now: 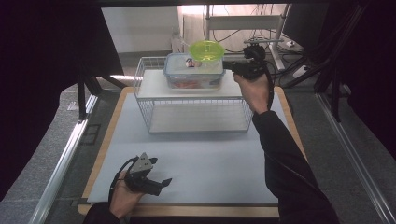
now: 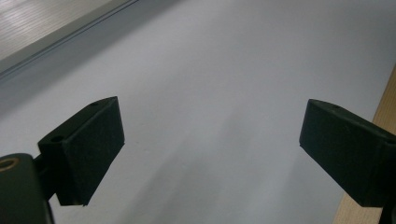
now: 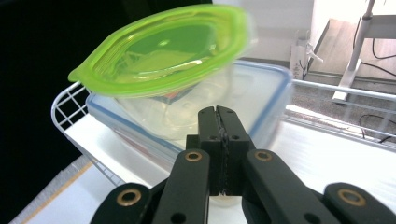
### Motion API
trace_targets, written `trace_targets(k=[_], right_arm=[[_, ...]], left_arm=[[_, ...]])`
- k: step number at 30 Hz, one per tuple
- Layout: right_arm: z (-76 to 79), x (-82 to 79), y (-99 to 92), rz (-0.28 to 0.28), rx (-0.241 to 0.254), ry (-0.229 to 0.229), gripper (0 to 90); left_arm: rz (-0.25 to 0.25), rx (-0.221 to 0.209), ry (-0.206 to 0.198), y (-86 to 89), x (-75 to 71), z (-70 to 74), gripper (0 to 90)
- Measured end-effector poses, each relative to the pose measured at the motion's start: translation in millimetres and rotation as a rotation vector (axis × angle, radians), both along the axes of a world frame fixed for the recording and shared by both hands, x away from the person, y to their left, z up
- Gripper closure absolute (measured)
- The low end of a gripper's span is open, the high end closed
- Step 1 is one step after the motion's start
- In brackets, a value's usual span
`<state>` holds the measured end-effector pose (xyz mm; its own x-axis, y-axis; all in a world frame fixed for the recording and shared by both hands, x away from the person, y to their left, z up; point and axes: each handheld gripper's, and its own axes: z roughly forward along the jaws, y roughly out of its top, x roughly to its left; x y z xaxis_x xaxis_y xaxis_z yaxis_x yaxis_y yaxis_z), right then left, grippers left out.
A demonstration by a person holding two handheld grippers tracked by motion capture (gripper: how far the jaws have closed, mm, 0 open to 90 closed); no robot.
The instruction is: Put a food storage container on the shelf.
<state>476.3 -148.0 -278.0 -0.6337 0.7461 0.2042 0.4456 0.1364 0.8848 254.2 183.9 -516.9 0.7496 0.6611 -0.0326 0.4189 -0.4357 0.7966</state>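
Upper centre of the frame, the green-lidded bowl sits just left of the right gripper, its jaws pressed together, empty.

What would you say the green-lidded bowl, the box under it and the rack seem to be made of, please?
Green-lidded bowl: likely plastic, with a glossy see-through lime lid and a clear body.
Box: probably clear plastic; its contents show through, and the lid has a blue rim.
Rack: white-coated metal wire by its thin grid; its shelves look like matte white board.

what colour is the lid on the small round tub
Bright lime green lid, clearest in the right gripper view.
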Motion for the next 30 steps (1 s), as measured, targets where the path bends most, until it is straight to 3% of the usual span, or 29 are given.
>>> trace_targets(k=[4,23,30], right_arm=[[-1.6,1.0,10.3,0.012,-0.014,-0.002,89.8],[-4.9,13.4,45.8,0.052,0.009,0.032,88.6],[-7.6,10.1,46.1,0.064,-0.006,0.016,82.2]], left_arm=[[0.000,-0.002,0.002,0.1,-0.2,0.0,6.3],[-0.003,0.000,0.002,-0.2,-0.2,-0.3,6.3],[-0.001,-0.006,0.003,0.1,-0.2,-0.2,6.3]])
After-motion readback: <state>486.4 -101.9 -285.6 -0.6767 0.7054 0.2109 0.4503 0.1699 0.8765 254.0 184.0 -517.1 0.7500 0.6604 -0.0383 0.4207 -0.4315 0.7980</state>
